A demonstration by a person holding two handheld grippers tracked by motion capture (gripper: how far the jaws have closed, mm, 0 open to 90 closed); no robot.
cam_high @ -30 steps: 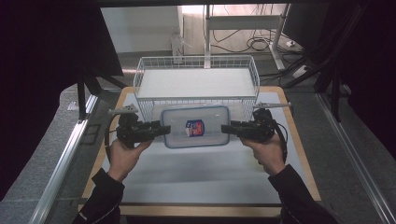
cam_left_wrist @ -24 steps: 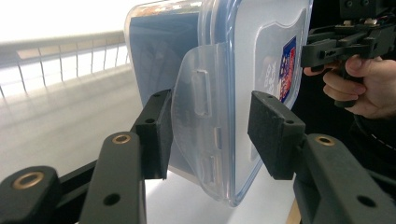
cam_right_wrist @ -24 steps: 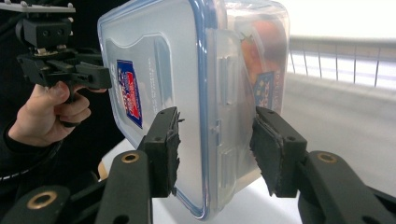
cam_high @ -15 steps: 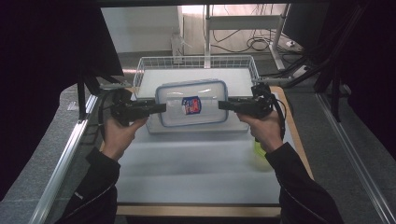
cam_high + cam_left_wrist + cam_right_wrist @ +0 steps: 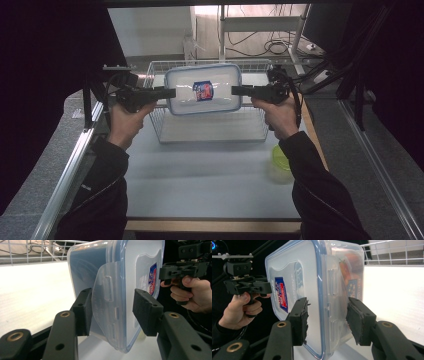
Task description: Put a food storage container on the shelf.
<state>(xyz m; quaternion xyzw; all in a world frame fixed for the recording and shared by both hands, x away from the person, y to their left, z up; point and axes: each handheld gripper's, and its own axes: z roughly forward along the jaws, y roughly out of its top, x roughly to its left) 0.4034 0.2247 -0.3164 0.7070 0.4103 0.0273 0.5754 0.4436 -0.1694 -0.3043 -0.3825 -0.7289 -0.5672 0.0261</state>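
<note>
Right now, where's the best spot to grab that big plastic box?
By its two short ends, one gripper from each side. The box is wide, and each end has a flat lid flap for the jaws to pinch.

Pretty dim room overall, both sides go almost black. The white tabletop (image 5: 200, 180) has a wood edge along the near side and catches most of the light. Aluminium rails (image 5: 65, 175) run along its left and right, grey carpet-like floor (image 5: 30, 165) outside them. At the far end, a pale wall, a metal stand and tangled black cables (image 5: 270, 47).
</note>
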